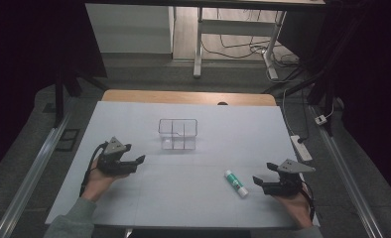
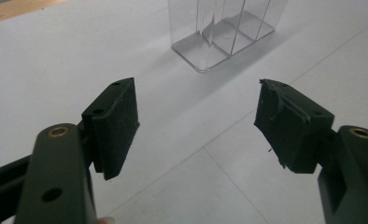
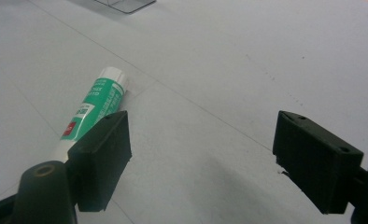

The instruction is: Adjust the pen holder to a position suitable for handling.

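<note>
The glue stick (image 1: 235, 183) lay flat on the white tabletop (image 1: 149, 198), its long axis running from about ten o'clock to four o'clock in the high view, cap end toward four. From my right tool (image 1: 261, 182) it sat at roughly nine o'clock, just beside the jaws, so I judged that hand far the nearer. That tool's jaws stood apart and empty. My left tool (image 1: 140, 159), also spread with nothing between, pointed toward the clear divided box (image 1: 178, 134) at its two o'clock.
</note>
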Demonstrator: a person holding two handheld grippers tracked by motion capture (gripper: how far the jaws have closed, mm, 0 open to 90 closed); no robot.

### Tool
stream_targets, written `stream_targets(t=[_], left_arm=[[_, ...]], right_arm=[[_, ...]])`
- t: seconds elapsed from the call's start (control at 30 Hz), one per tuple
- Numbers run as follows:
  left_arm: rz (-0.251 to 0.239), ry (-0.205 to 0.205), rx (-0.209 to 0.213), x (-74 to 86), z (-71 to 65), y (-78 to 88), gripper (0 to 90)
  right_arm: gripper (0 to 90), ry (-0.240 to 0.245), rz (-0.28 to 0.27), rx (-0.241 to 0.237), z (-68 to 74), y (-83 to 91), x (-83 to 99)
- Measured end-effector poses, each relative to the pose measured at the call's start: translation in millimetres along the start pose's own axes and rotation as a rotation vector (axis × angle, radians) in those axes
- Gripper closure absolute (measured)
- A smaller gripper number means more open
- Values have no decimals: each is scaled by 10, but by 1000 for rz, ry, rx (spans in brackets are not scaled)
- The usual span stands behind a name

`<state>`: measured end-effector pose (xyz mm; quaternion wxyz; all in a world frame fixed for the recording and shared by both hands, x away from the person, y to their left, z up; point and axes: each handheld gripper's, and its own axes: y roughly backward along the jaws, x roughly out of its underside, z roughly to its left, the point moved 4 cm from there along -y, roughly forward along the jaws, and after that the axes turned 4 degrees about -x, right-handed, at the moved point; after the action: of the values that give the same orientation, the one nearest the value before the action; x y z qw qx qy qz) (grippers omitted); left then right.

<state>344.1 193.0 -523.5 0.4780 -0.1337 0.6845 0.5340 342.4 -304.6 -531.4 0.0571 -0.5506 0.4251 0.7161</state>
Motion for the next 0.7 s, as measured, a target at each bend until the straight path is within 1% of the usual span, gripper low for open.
stream_targets(t=[0.1, 0.17, 0.3, 0.43, 0.53, 0.7], left_arm=[[8, -10, -8, -54, 14, -84, 301], [10, -6, -2, -88, 21, -131, 307], [15, -5, 0, -144, 44, -217, 310], [14, 18, -5, -172, 92, -295, 325], [34, 16, -17, -172, 120, -367, 325], [36, 20, -20, -206, 148, -460, 333]], right_arm=[[187, 2, -3, -2, 4, -7, 2], [187, 6, 1, 6, 5, -4, 4], [187, 6, 2, 7, 4, -4, 7], [187, 11, 4, 3, 4, -12, 10], [188, 17, 9, 2, 10, -23, 15], [188, 16, 9, 1, 7, -17, 14]])
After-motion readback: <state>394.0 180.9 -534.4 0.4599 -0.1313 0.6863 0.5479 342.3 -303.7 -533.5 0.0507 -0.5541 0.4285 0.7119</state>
